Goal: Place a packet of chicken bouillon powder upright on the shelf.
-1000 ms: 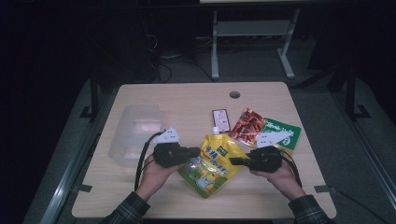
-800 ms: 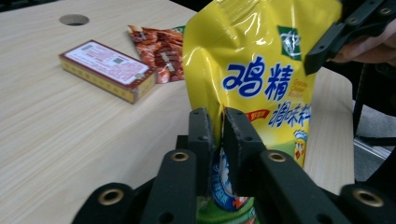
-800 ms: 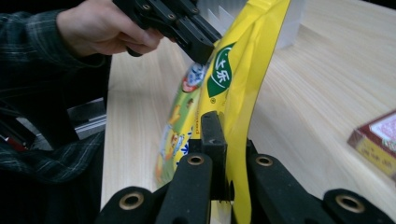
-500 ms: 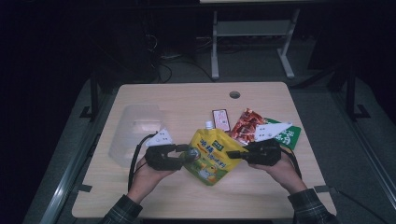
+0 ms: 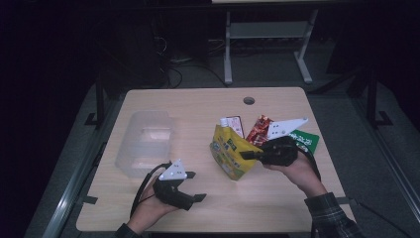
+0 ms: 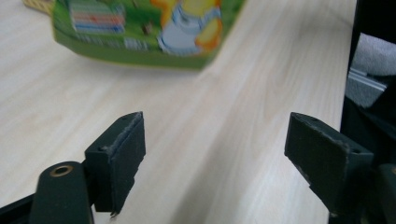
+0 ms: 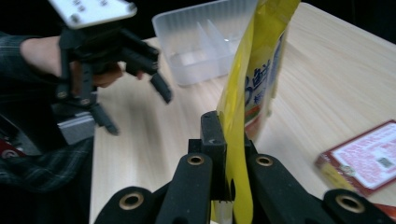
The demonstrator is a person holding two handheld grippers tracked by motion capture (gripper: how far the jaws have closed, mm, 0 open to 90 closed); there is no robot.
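Holding a yellow pouch (image 5: pixel 232 151), right tongs (image 5: pixel 247 154) beside clear bin (image 5: pixel 143 144).

On the table (image 5: pixel 208 106), a plastic bin (image 5: pixel 143 144) sits at left; a pouch (image 5: pixel 230 151) stands right of centre; behind it a small box (image 5: pixel 233 122); two packets (image 5: pixel 258 130) lie to its right.

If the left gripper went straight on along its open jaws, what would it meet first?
Probably the yellow-and-green snack pouch held by the right gripper; bare wooden table lies before it. Depth is unclear.
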